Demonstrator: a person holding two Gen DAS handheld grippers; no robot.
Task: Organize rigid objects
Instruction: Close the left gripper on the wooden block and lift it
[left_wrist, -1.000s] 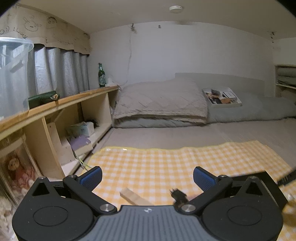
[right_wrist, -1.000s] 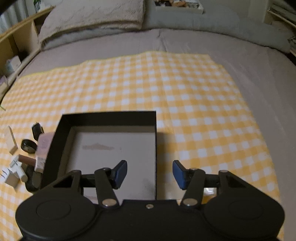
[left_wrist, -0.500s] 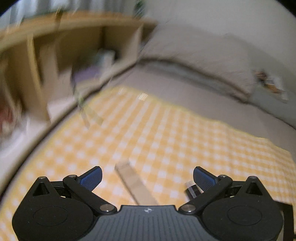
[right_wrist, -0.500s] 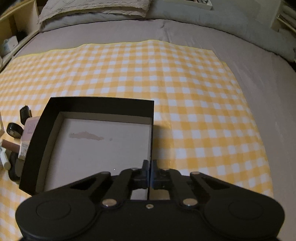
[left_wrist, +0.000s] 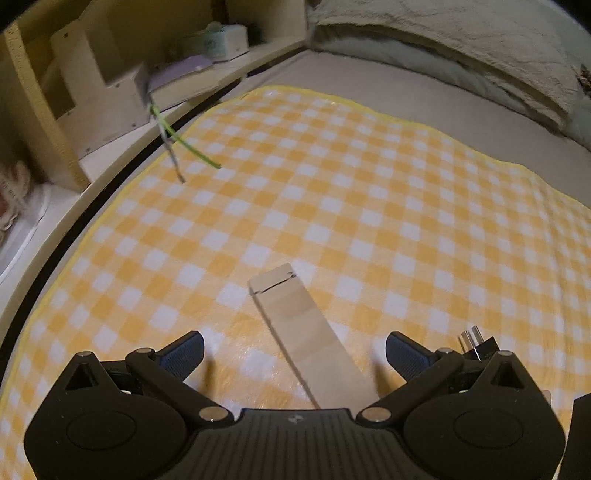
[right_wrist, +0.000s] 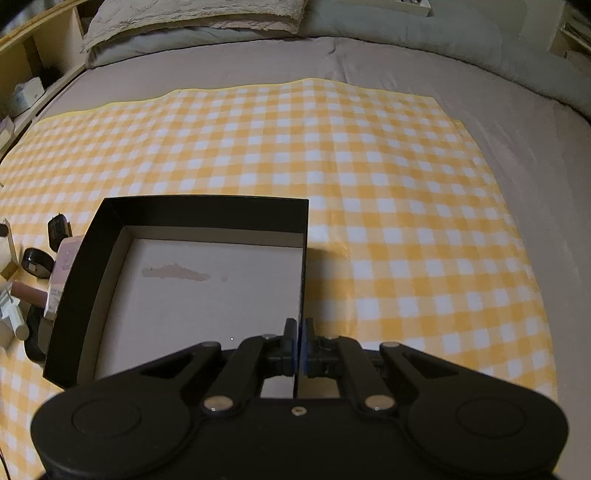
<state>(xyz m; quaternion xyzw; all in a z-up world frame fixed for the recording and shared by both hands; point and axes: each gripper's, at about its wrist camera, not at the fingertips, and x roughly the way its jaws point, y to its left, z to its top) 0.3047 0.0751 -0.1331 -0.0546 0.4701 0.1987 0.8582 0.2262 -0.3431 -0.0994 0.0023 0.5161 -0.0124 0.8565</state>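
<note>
Left gripper (left_wrist: 294, 347), jaws apart, straddles a stiff, light wooden block (left_wrist: 306, 338), best pinched across its narrow sides; right gripper (right_wrist: 297, 341) clamps the black box (right_wrist: 207, 210) wall.

1. The box (right_wrist: 207, 295) sits on the cloth (right_wrist: 369, 177), which lies on the bed (right_wrist: 517, 122).
2. Small items (right_wrist: 37, 262) cluster just left of the box.
3. A block (left_wrist: 306, 336) lies on the cloth, a plug (left_wrist: 480, 345) to its right.
4. Shelves (left_wrist: 110, 85) stand left of the bed.
</note>
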